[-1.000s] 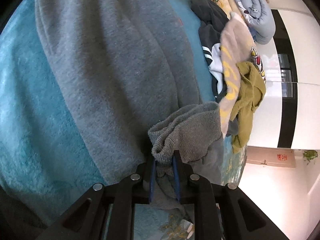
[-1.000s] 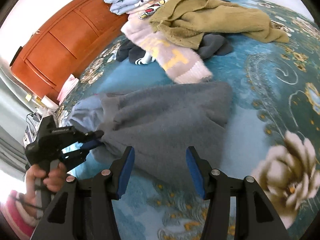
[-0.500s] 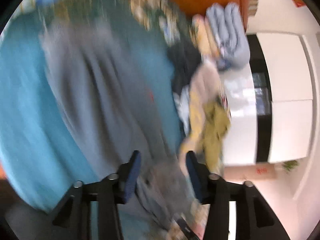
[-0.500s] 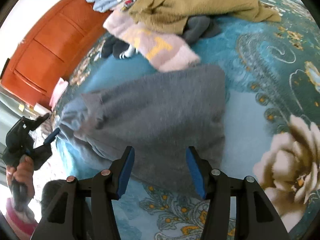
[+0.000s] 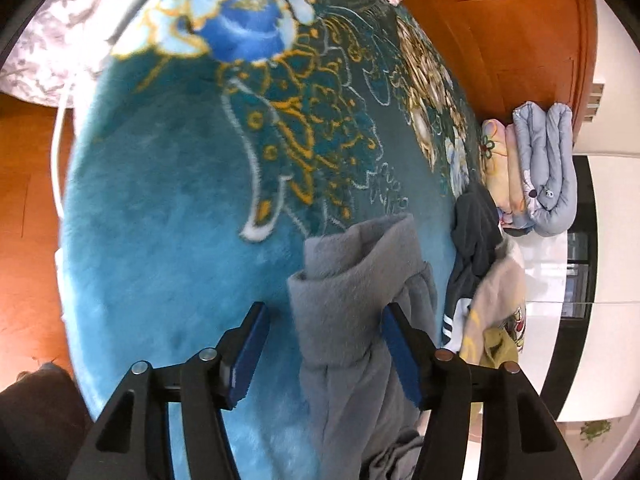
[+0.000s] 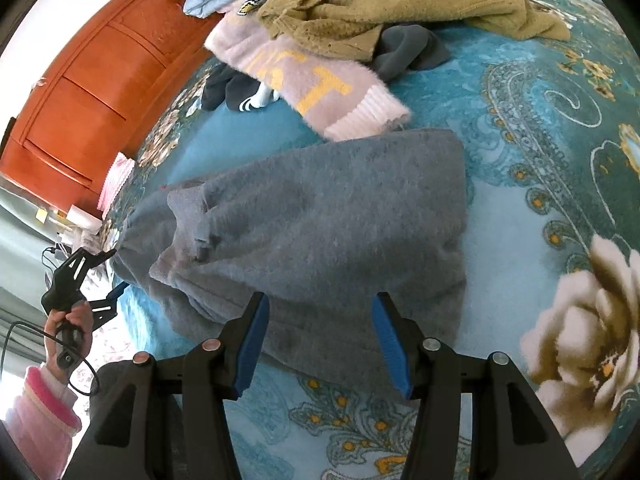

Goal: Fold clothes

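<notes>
Fingers of both grippers stand spread apart, gripping nothing. On the left gripper (image 5: pixel 324 344) the blue pads frame a bunched end of the grey garment (image 6: pixel 320 232), which looks like a cuff or hem doubled back on itself; the cloth brushes the right-hand pad but is not pinched, so the end lies slack on the bed (image 5: pixel 160 220). The right gripper (image 6: pixel 318 338) hovers over the near edge of the same garment, its pads (image 6: pixel 252 344) wide enough to straddle a fold of the thick fleece.

Ahead of the right fingers the garment lies roughly flat on the teal floral blanket, its far edge squared off and its left end gathered in wrinkles, probably because that end was lifted toward the middle. Whether this is a half-made fold or a finished one needing smoothing cannot be told.

Beyond it sits a loose pile (image 6: pixel 360 20) of olive, pink and dark clothes, kept clear of the working space.
</notes>
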The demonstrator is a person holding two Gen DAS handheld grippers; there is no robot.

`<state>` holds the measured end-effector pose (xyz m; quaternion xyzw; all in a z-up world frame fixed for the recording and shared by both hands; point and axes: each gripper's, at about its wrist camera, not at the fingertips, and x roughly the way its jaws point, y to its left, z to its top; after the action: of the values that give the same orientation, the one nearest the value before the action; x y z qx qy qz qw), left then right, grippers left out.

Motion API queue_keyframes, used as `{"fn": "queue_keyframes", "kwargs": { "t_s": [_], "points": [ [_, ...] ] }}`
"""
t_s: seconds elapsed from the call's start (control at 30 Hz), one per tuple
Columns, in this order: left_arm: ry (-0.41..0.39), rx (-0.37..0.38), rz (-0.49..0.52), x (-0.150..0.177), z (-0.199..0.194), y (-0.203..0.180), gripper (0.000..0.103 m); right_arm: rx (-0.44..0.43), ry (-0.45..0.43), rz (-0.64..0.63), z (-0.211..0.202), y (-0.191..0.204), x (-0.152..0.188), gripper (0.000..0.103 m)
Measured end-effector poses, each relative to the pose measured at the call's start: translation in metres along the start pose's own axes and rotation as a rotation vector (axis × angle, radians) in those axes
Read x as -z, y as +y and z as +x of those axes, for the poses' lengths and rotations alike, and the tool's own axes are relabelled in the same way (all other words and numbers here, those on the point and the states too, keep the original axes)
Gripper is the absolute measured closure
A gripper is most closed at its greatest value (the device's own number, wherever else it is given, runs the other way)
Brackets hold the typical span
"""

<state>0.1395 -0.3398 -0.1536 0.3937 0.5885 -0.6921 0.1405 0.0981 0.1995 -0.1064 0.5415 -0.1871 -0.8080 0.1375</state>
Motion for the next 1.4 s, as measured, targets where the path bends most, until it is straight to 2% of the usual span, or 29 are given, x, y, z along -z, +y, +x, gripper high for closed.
{"fn": "queue_keyframes", "kwargs": {
  "t_s": [0.03,0.1,0.13,0.17,0.3,0.43,0.57,0.7,0.8,0.93,1.07,1.17,1.3,1.4],
  "points": [
    [-0.004,-0.002,0.004,-0.001,0.002,-0.001,0.053,-0.001,-0.001,0.006,0.000,-0.001,0.000,0.048],
    [-0.011,-0.005,0.013,-0.004,0.007,-0.004,0.064,-0.004,-0.003,0.022,-0.001,-0.004,-0.001,0.048],
    [-0.015,-0.012,0.022,-0.004,0.008,-0.006,0.073,-0.005,-0.004,0.028,-0.002,-0.005,-0.001,0.048],
    [-0.021,-0.034,0.043,-0.003,0.006,-0.009,0.076,-0.005,-0.004,0.032,-0.002,-0.006,-0.001,0.048],
    [-0.072,-0.083,0.170,0.009,-0.011,-0.042,0.082,-0.015,-0.009,0.046,-0.005,-0.011,0.001,0.048],
    [-0.141,-0.081,0.460,0.050,-0.040,-0.112,0.082,-0.028,-0.025,0.057,-0.011,-0.016,0.004,0.048],
    [-0.184,-0.053,0.796,0.120,-0.062,-0.194,0.082,-0.049,-0.047,0.074,-0.020,-0.022,0.008,0.048],
    [-0.162,-0.018,1.094,0.212,-0.058,-0.251,0.082,-0.062,-0.076,0.088,-0.030,-0.031,0.011,0.048],
    [-0.141,-0.043,1.285,0.284,-0.039,-0.267,0.082,-0.068,-0.098,0.104,-0.038,-0.039,0.014,0.048],
    [-0.040,-0.094,1.466,0.365,0.002,-0.264,0.082,-0.064,-0.116,0.125,-0.048,-0.054,0.018,0.048],
    [0.057,-0.152,1.574,0.417,0.034,-0.248,0.082,-0.056,-0.124,0.139,-0.053,-0.065,0.023,0.048],
    [0.094,-0.195,1.607,0.441,0.046,-0.240,0.082,-0.051,-0.123,0.165,-0.054,-0.077,0.026,0.048],
    [0.127,-0.234,1.632,0.453,0.055,-0.234,0.080,-0.041,-0.117,0.182,-0.052,-0.088,0.026,0.048],
    [0.131,-0.256,1.608,0.458,0.058,-0.231,0.073,-0.037,-0.119,0.191,-0.052,-0.094,0.027,0.048]
  ]
}}
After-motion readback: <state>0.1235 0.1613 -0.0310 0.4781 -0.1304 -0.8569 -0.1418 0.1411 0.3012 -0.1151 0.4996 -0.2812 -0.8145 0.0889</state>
